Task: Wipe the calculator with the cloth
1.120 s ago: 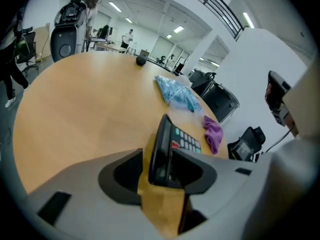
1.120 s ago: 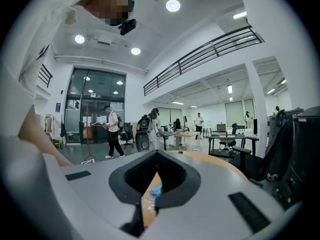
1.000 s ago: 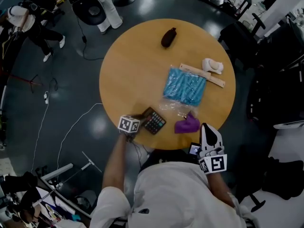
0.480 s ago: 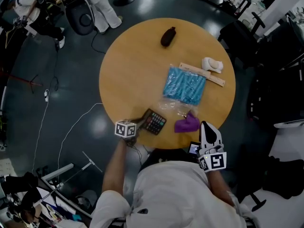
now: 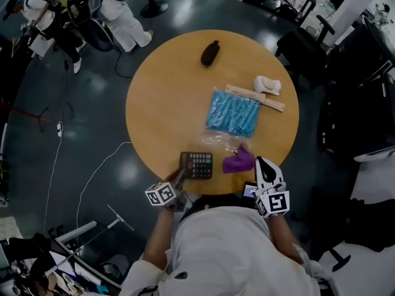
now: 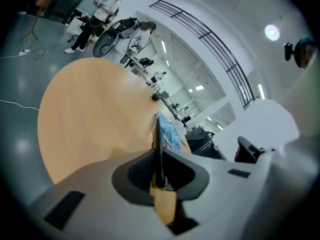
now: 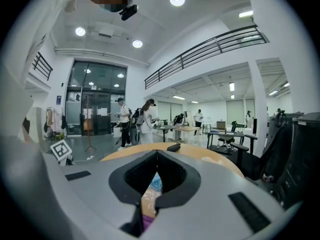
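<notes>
Pinching the calculator [image 5: 197, 164] at the surface's [image 5: 160, 103] near edge, long axis along it, we just closed left gripper [image 5: 179, 177] jaws; right gripper [image 5: 261, 163] jaws together.

I am gripping the dark calculator [image 5: 196, 164], keys up, at lower centre of frame; the jaws of my left tool [image 5: 179, 176] have just been closing on its left edge. The crumpled purple cloth [image 5: 238, 161] is lying just to its right.

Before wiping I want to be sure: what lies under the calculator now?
Only wooden table shows around the calculator, whose near corner sits between the jaws of the left gripper, which have just been closing on it. Its underside and the patch beneath are covered.
</notes>
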A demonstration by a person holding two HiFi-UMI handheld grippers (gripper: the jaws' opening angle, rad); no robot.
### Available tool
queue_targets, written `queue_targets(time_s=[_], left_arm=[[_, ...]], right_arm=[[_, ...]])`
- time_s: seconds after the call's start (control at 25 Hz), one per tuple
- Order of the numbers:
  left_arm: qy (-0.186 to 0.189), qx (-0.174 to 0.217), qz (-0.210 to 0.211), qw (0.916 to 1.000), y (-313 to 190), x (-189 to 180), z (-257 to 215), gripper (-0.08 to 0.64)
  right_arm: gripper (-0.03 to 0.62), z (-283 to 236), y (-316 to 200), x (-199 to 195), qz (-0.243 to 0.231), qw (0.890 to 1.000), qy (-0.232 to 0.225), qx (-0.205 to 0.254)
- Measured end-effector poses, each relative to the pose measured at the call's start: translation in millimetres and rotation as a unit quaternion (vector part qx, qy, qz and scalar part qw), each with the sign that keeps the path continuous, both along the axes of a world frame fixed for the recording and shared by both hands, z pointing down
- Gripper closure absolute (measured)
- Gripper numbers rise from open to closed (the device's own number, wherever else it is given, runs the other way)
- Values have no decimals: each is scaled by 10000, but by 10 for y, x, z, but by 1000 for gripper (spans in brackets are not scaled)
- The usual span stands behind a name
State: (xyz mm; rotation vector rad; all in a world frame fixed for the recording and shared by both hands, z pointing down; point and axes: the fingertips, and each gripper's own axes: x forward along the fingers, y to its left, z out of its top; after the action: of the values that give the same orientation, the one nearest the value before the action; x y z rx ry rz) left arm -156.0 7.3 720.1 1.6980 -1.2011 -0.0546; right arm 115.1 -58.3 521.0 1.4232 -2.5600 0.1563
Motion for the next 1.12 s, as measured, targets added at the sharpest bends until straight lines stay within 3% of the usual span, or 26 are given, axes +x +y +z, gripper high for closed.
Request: queue_targets(time_s=[0.12, 0.24, 0.32, 0.36, 0.4, 0.44, 0.6, 0.8, 0.88, 0.96, 1.04, 1.12], left_arm=[[-46, 460, -158, 9988, -51, 31, -306, 511], [148, 682, -313, 9971, -132, 79, -511, 511], [314, 762, -379, 9959, -192, 123, -624, 511], [376, 788, -400, 9954, -220, 145, -675, 511], [423, 809, -416, 9950, -246, 168, -723, 511], [443, 825, -425, 9947, -271, 191, -766, 511], [451, 782, -417, 9950, -315, 283, -864, 511], [463, 780, -500, 9946, -297, 309, -951, 511], [484, 770, -581, 9942, -285, 284, -979, 511], [466, 775, -624, 9939, -270, 260, -1015, 511], [400, 793, -637, 9940, -254, 249, -1047, 511], [371, 802, -671, 9938, -238, 248, -1054, 511]], right_arm=[[575, 382, 48, -26, -592, 9957, 643, -302], [572, 934, 79, -14, -1217, 9793, 1276, -996], [561, 1336, 111, 7, -1636, 9593, 1821, -1407], [505, 1535, 134, 14, -1847, 9469, 2097, -1591], [408, 1715, 156, 14, -2043, 9344, 2335, -1752], [383, 1868, 172, 5, -2216, 9228, 2531, -1879], [348, 2327, 194, -38, -2693, 8840, 3111, -2220], [334, 2768, 214, -2, -2890, 8448, 3730, -2524], [336, 2869, 227, 2, -2888, 8389, 3822, -2584], [347, 2887, 212, -17, -2853, 8415, 3778, -2603], [432, 2868, 177, -32, -2768, 8467, 3778, -2524], [476, 2847, 156, -33, -2654, 8529, 3747, -2484]])
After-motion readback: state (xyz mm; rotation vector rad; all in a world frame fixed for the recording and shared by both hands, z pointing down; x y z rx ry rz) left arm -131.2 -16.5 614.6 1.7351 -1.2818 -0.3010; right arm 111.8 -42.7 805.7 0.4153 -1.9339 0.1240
